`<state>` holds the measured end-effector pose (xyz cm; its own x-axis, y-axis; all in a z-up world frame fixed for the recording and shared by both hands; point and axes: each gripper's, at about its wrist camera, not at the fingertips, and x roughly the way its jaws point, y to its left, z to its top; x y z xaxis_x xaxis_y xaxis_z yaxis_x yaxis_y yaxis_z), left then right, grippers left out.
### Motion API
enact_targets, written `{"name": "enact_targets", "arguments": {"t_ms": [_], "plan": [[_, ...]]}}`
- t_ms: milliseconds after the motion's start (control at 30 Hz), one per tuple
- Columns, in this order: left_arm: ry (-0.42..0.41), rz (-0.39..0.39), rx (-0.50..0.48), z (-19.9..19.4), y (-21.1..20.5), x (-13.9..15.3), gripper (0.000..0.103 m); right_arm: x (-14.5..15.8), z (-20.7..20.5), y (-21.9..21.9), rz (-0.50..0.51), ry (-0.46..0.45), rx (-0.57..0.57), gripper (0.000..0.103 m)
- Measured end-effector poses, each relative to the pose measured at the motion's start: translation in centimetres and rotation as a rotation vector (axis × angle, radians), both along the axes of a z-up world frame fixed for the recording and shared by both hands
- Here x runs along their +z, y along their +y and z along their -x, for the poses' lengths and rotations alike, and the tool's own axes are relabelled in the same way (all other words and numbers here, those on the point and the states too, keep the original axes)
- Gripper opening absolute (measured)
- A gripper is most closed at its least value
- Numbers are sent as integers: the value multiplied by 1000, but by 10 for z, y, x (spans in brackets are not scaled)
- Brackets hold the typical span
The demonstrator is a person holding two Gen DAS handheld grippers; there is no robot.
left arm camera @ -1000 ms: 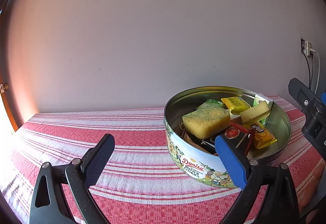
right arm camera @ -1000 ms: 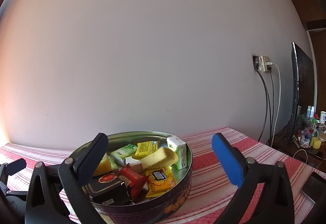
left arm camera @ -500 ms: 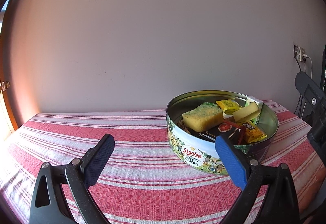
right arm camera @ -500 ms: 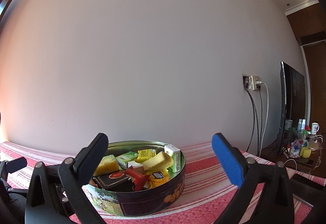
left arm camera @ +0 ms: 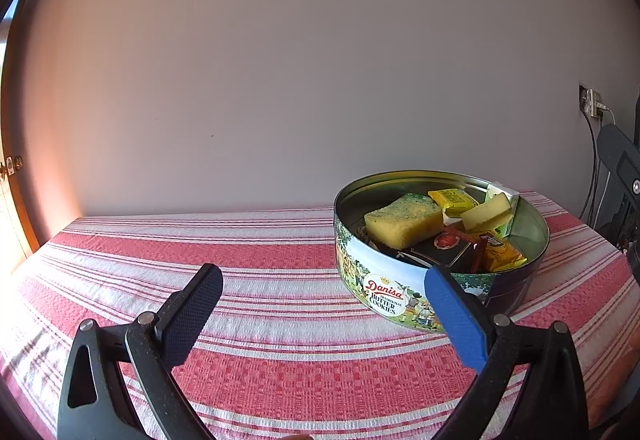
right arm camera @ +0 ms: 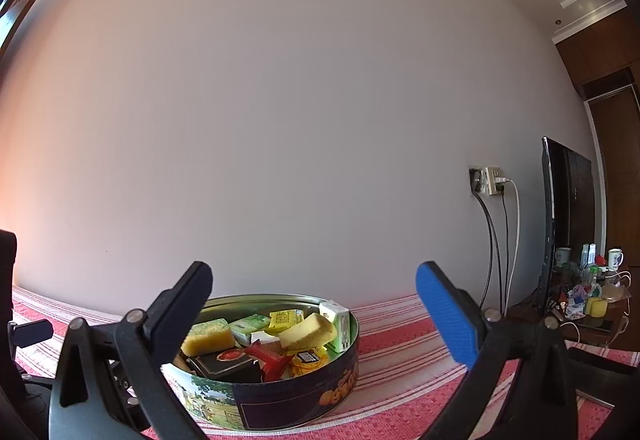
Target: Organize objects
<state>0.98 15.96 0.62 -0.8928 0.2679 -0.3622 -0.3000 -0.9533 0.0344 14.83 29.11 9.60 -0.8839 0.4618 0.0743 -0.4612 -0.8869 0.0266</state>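
A round Danisa cookie tin (left arm camera: 384, 296) (right arm camera: 280, 404) stands on the red-and-white striped tablecloth (left arm camera: 260, 272). Inside lie a yellow-green sponge (left arm camera: 404, 224) (right arm camera: 208, 336), a pale yellow sponge wedge (left arm camera: 486, 213) (right arm camera: 306, 336), yellow packets (left arm camera: 454, 199), a small green carton (right arm camera: 338, 324), a black box (right arm camera: 222, 362) and a red wrapper (right arm camera: 268, 358). My left gripper (left arm camera: 320, 314) is open, empty, in front of and left of the tin. My right gripper (right arm camera: 316, 310) is open, empty, raised in front of the tin.
A plain wall runs behind the table. A wall socket with cables (right arm camera: 490, 181) and a dark screen (right arm camera: 560, 207) stand to the right, beside a cluttered side table (right arm camera: 588, 292). The other gripper's body shows at the right edge (left arm camera: 624, 167).
Both grippers have drawn back from the tin and stayed open. The right view has tilted upward, showing more wall and ceiling. The tin's contents have not moved.
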Motion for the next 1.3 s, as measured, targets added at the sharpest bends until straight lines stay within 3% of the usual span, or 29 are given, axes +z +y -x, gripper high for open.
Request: {"name": "enact_targets", "arguments": {"t_ms": [1300], "plan": [[-6,0,39,-1,-7,3,102,-2,3,1,9,-10,5,103]]}}
